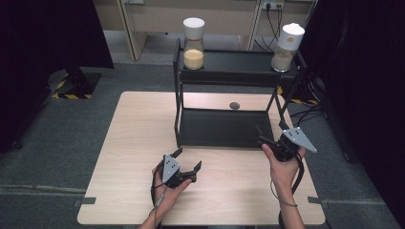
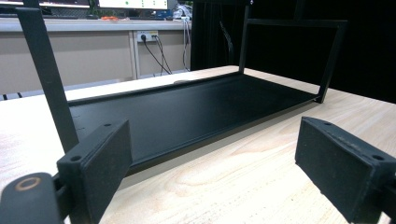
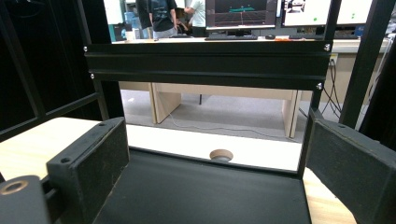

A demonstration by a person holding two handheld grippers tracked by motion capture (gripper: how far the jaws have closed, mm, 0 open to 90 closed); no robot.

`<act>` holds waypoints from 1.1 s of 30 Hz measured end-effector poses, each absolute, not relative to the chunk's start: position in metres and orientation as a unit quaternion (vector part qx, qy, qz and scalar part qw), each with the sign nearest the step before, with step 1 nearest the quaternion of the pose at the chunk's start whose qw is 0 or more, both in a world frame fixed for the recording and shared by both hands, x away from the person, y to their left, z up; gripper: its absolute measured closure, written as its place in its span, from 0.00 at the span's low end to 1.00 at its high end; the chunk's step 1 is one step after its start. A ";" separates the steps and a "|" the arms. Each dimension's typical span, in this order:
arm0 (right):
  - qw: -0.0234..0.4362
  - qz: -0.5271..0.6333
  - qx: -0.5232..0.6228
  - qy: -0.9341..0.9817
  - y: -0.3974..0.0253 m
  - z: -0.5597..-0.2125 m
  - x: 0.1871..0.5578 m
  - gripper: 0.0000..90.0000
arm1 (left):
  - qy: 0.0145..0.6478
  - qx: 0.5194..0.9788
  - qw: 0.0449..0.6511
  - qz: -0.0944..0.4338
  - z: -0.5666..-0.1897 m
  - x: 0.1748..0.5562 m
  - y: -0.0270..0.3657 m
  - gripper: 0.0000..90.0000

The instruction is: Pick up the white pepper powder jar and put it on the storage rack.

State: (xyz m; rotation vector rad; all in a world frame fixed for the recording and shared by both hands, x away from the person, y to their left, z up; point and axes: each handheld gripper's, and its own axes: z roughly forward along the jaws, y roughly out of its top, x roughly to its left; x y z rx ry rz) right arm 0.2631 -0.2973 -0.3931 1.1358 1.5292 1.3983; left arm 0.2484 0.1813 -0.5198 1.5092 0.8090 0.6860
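Two grippers up over the tabletop point(image 1: 138, 143), both empty. Left gripper point(image 1: 187, 160) in the person's left hand point(image 1: 168, 191), low near the front edge of the tabletop, jaws spread wide with nothing between them, aimed at the black shelf rack point(image 1: 177, 95). Same story from the left gripper view: pads point(image 2: 100, 163) well apart, bare wood between, rack's bottom tray point(image 2: 187, 112) just ahead. Right gripper point(image 1: 270, 135) in the right hand point(image 1: 282, 167), right at the front right corner of the rack, jaws also wide apart, not touching anything. From the right gripper view, looking straight into the lower shelf point(image 3: 196, 191), small round hole in the tabletop point(image 3: 221, 154) behind it. Up on the top shelf: jar of yellowish grains point(image 1: 193, 44) at the left end, jar of paler stuff point(image 1: 286, 47) at the right end, both white-lidded, well away from either gripper.
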 end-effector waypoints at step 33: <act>0.352 0.528 0.458 0.623 -0.307 -0.440 0.244 0.07 | 0.353 0.644 0.609 0.297 -0.522 0.247 0.182 0.08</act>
